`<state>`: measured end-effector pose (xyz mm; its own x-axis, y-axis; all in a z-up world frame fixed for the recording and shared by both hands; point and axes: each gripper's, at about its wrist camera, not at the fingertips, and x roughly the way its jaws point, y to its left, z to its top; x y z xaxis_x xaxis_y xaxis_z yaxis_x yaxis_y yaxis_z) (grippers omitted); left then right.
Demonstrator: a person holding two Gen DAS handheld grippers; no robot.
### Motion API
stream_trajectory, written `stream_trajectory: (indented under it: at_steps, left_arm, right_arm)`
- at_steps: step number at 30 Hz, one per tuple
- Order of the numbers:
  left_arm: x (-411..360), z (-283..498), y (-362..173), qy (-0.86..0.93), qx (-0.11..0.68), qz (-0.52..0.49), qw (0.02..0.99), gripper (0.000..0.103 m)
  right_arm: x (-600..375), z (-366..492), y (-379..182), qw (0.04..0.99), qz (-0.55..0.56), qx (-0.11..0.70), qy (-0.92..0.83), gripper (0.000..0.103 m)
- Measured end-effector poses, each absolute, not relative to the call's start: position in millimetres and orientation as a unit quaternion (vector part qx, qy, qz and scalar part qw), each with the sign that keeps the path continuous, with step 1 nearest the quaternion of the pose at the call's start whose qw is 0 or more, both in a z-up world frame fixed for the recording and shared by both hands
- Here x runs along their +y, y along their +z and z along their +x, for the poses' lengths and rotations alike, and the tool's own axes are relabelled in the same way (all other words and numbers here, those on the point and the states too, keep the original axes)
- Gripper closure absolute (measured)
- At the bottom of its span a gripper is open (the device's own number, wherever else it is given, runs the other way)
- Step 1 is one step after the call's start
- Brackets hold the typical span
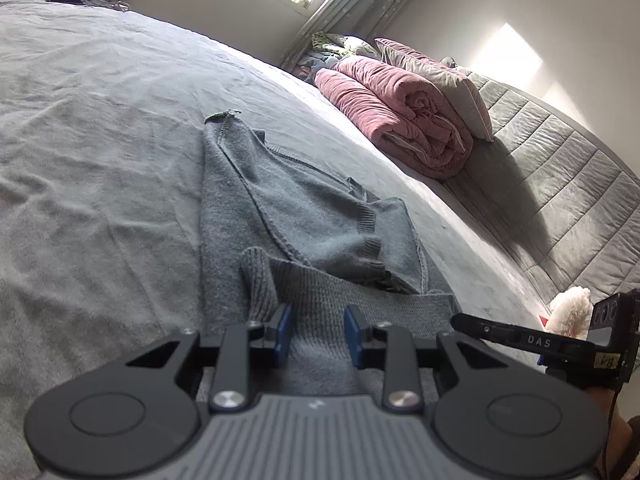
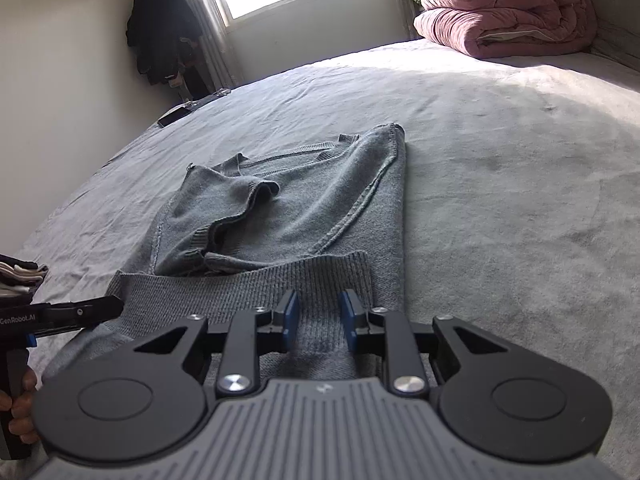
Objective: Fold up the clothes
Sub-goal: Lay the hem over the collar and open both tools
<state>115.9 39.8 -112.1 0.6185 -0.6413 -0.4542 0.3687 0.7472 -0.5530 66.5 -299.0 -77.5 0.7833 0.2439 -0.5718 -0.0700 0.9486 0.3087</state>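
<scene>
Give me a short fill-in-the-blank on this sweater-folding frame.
1. The grey sweater lies on a ____.
2. The rolled quilt by the headboard is ____ in colour.
3. Both the left tool and right tool have their jaws ____, straddling the ribbed hem.

Missing words: bed; pink; open

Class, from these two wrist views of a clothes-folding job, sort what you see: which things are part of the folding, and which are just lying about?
Part of the job:
grey sweater
left gripper
right gripper
bed, the folding surface

Lying about:
pink quilt
pillow
phone
white plush toy
dark clothes hanging in the corner
</scene>
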Motion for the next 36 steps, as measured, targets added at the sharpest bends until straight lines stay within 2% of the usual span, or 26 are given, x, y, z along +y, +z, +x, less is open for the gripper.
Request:
stream_trajectory:
  at_steps: [4,5,7,14,20,23,32,36]
  left_arm:
    - [42,114,-106,-0.279,0.335,-0.22,0.873,0.075]
    - [41,112,-101,-0.277,0.336,-0.22,0.873,0.074]
    - [39,104,-91,-0.291,0.326,-0.216,0.873,0.073]
    - [8,63,-73,-0.388,0.319,-0.123,0.856,0.07]
    - [2,39,-90,-0.401,0.339,-0.048,0.85,0.07]
    - [15,32,-93,-0.407,0.333,-0.052,0.849,0.071]
    - [60,20,-96,-0.403,0.342,-0.087,0.844,0.07]
    - [75,18,-101,-0.391,0.361,-0.1,0.841,0.066]
  right_arm:
    - [-295,61,-70,0.937,0.138,0.311,0.08,0.079]
    - [-294,59,-67,0.938,0.137,0.307,0.082,0.073]
    - [-287,52,-58,0.941,0.131,0.296,0.096,0.069]
    - [-239,18,-53,0.933,0.032,0.297,0.202,0.07]
    - [-218,-6,-74,0.92,-0.058,0.315,0.225,0.071]
    - [-228,-15,-75,0.921,-0.057,0.312,0.225,0.074]
    - [-268,-36,-73,0.929,-0.032,0.313,0.193,0.074]
    - [-282,-42,-73,0.931,-0.027,0.32,0.176,0.074]
